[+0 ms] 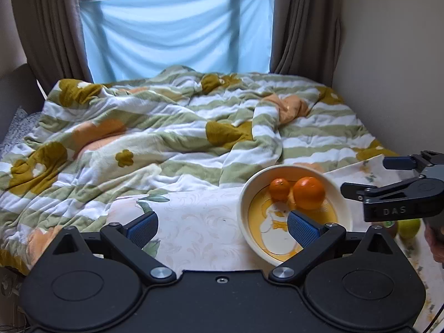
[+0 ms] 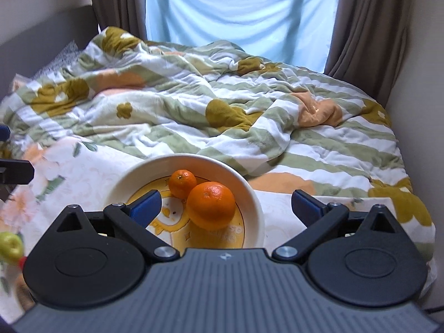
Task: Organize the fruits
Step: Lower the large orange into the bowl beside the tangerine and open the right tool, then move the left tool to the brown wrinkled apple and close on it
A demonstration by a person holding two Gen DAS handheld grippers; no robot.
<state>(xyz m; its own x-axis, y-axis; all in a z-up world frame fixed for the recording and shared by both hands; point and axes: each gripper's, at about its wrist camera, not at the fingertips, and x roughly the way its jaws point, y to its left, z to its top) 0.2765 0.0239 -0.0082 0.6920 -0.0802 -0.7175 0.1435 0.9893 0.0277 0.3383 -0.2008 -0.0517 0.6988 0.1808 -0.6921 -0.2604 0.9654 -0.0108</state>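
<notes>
A white bowl (image 1: 244, 194) with a yellow duck print holds a large orange (image 1: 308, 193) and a small orange (image 1: 279, 189). In the right wrist view the bowl (image 2: 255, 194) sits just ahead, with the large orange (image 2: 211, 205) in front of the small orange (image 2: 182, 183). My left gripper (image 1: 222, 226) is open and empty, left of the bowl. My right gripper (image 2: 226, 204) is open and empty above the bowl's near side; it also shows in the left wrist view (image 1: 363, 176). A green apple (image 1: 409, 227) lies right of the bowl; it also shows in the right wrist view (image 2: 11, 245).
A floral cloth (image 1: 194, 222) covers the surface under the bowl. Behind it lies a bed with a rumpled striped flower blanket (image 1: 166, 127). Brown curtains (image 1: 302, 22) and a blue sheet (image 1: 177, 33) hang at the window. A wall (image 1: 394, 55) stands on the right.
</notes>
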